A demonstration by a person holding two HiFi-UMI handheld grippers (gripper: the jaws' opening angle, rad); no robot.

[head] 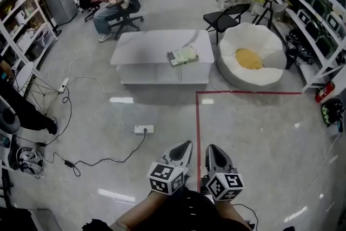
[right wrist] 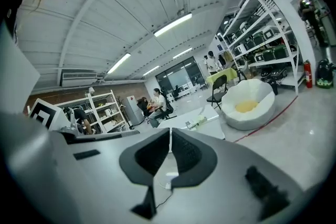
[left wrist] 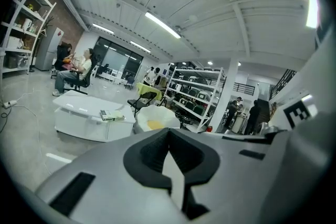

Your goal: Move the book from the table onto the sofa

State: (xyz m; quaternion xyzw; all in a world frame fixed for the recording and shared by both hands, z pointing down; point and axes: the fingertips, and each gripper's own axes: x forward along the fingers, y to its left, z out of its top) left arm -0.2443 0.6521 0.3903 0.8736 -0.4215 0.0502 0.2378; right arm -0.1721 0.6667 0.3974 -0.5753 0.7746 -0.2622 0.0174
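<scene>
Your left tongs [head: 183, 147] and right tongs [head: 214, 150] sit side by side at the near edge of the scene. Each pair is closed tight, jaw against jaw, with nothing between them.

The book [head: 183, 56] lies flat on the low white table [head: 146, 46], far ahead of you. It rests on the table's right half, close to the near edge. The sofa [head: 254, 35], a round white beanbag with a yellow cushion [head: 248, 58], stands just beside the table's right end, with only a narrow gap between them.

A black folding chair [head: 226, 16] stands beyond that gap. A seated person [head: 113, 0] is past the table's far left corner.

A power strip [head: 144, 129] and its cables [head: 81, 162] trail over the floor to your left. A red tape line [head: 198, 132] runs away from you, then turns right in front of the sofa.

Shelves [head: 313, 8] line the right wall behind the sofa, with a fire extinguisher [head: 324, 92] at their near end. Bare floor lies open between you and the table's near edge.
</scene>
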